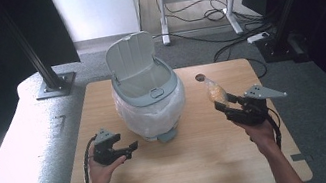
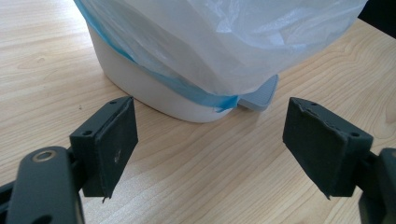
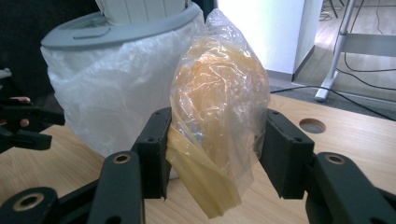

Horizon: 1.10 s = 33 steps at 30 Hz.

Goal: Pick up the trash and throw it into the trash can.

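high view: my right gripper (image 1: 221, 107) sits right of centre in the frame, its jaws clamped on a clear plastic bag (image 1: 215, 92) holding something orange-yellow, which pokes up and to the left from the jaw tips, above the wooden table (image 1: 198, 161). my left gripper (image 1: 133, 146) lies lower left of centre, jaws spread apart with nothing between them, pointing right toward the foot of the bin (image 1: 148, 91). the bin stands at the upper middle of the table, lid (image 1: 130, 55) tipped up and back, a white liner (image 1: 154, 112) folded over its rim and hanging down its sides, a grey pedal (image 1: 166, 135) at its base facing me. a round hole (image 1: 200, 78) in the tabletop shows just above and left of the bag. right gripper view: the bag (image 3: 219, 116) stands upright in the centre of the frame, pinched on both sides by my right gripper (image 3: 215, 149); its crumpled lower end hangs below the pads. the bin (image 3: 116, 88) is at upper left, behind and beside the bag, apart from it; the hole (image 3: 312, 125) lies at centre right. my left gripper (image 3: 32, 126) shows at the left edge. left gripper view: my open left gripper (image 2: 210, 140) frames bare table (image 2: 187, 172); the bin (image 2: 154, 88) with its liner (image 2: 224, 42) is across the top, the pedal (image 2: 259, 95) at right of centre, near the jaws but not touching them.
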Each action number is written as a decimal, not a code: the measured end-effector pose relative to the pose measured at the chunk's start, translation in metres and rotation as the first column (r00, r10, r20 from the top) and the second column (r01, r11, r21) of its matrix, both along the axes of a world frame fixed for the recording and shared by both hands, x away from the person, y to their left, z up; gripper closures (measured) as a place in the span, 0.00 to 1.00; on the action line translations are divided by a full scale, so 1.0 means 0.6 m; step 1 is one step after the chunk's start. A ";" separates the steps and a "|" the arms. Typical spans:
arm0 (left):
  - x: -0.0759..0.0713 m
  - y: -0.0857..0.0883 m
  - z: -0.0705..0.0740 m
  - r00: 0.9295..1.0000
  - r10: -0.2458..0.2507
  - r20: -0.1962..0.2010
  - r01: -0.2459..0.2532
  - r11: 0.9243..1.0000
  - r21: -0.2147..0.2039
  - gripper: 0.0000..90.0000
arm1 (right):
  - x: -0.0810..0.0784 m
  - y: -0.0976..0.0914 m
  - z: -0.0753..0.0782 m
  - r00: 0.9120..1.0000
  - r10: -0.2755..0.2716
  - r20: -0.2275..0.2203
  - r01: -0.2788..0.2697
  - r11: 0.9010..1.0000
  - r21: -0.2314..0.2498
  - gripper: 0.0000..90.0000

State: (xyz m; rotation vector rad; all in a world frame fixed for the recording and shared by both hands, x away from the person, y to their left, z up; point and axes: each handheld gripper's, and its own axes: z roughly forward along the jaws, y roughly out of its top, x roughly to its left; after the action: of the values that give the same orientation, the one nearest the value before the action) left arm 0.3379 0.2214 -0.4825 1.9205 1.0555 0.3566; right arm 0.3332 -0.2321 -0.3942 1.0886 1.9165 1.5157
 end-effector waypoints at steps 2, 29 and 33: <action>0.000 0.000 0.000 1.000 -0.001 -0.001 0.001 1.000 -0.001 0.20 | 0.001 0.003 0.005 1.000 0.005 0.002 -0.005 1.000 0.002 0.53; -0.002 -0.002 0.000 1.000 -0.005 0.001 0.005 1.000 -0.004 0.20 | 0.026 0.045 0.073 0.997 0.067 0.029 -0.068 0.998 0.015 0.54; -0.002 0.001 0.001 1.000 -0.002 0.002 0.002 1.000 -0.005 0.20 | 0.031 0.053 0.076 0.997 0.074 0.029 -0.074 0.997 0.006 0.53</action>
State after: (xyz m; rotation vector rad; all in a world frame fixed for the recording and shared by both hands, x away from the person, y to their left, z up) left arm 0.3367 0.2219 -0.4821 1.9157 1.0521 0.3542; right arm 0.3519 -0.2003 -0.3486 1.0037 1.9537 1.5700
